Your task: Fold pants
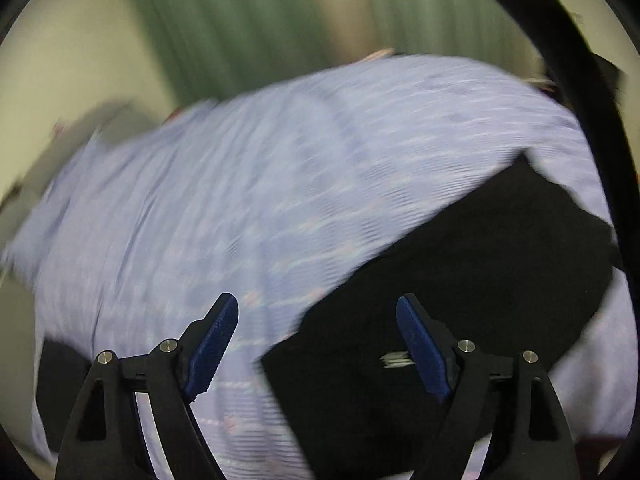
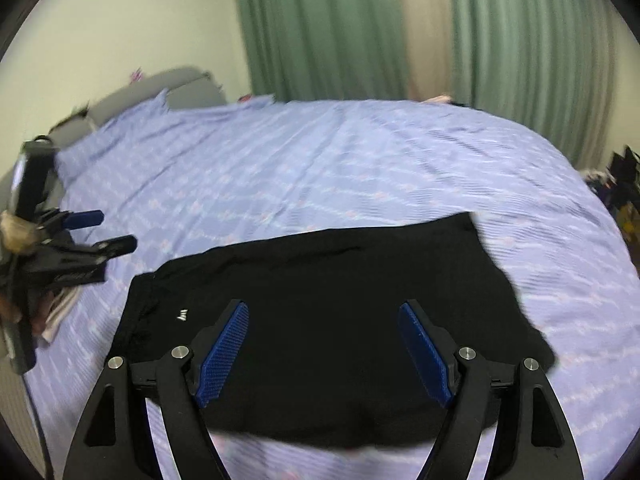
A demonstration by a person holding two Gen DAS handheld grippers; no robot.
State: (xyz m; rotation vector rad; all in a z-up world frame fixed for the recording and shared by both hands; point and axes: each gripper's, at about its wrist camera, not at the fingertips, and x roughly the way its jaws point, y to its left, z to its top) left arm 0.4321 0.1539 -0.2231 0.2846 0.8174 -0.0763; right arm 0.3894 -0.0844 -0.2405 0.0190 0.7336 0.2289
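Observation:
Black pants (image 2: 340,264) lie flat in a folded rectangle on the lilac bedsheet (image 2: 320,160), with a small white logo (image 2: 183,314) near their left end. My right gripper (image 2: 324,306) hovers over them, open with nothing between its blue pads. In the left wrist view, which is blurred, the pants (image 1: 480,260) fill the lower right. My left gripper (image 1: 317,304) is open over their left edge and holds nothing. The right wrist view also shows the left gripper (image 2: 114,231) off the pants' left end, above the sheet, with a hand (image 2: 16,232) behind it.
Green curtains (image 2: 320,28) hang behind the bed and a grey headboard (image 2: 160,88) stands at the far left. A striped cloth (image 2: 60,312) lies under the left gripper. Dark clutter (image 2: 624,184) sits past the bed's right edge. A black cable (image 1: 580,80) arcs across the left wrist view.

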